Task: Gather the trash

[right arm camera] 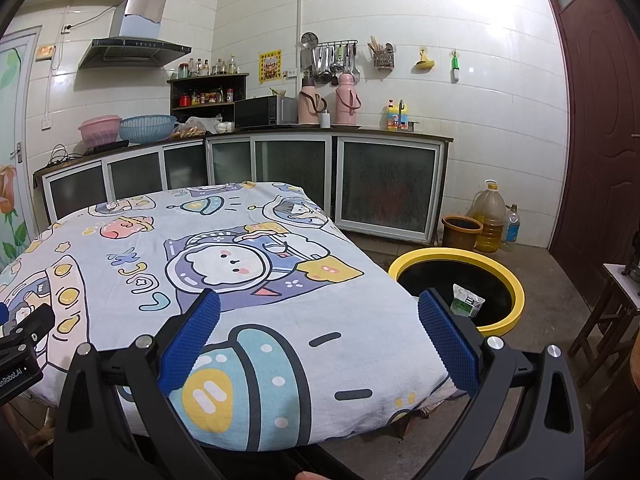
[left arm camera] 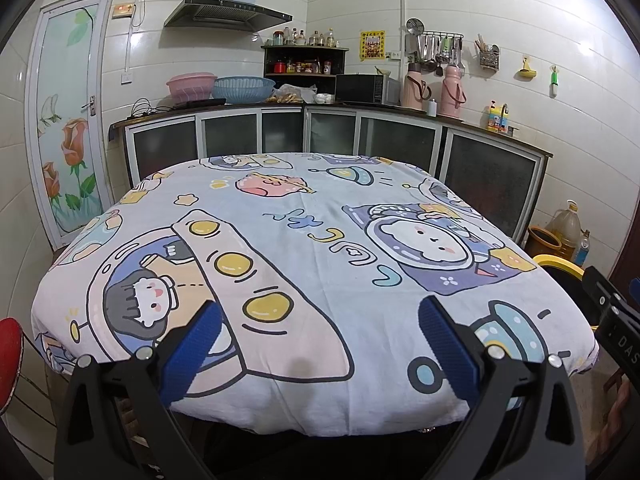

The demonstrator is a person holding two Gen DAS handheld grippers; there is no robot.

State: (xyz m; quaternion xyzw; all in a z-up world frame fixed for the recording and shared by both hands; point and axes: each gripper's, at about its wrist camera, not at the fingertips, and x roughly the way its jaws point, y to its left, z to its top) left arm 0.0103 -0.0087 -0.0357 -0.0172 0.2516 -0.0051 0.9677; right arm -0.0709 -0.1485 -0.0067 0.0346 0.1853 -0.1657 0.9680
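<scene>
Left wrist view: left gripper (left arm camera: 320, 340) is hovering over the cartoon tablecloth (left arm camera: 320, 240), jaws spread wide, holding nothing. Right wrist view: right gripper (right arm camera: 320, 336) is hovering likewise, jaws apart and empty; a green-and-white wrapper (right arm camera: 466, 301) is lying inside the yellow-rimmed bin (right arm camera: 516, 280) beside the table.

"DAS" partly on right gripper (left arm camera: 618, 320) body, "nRobot.AI" partly on left gripper (right arm camera: 16, 360) body

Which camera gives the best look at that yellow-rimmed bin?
The right wrist view: the whole bin shows, with a carton inside. The left wrist view catches only a sliver of its rim at the table's edge.
</scene>
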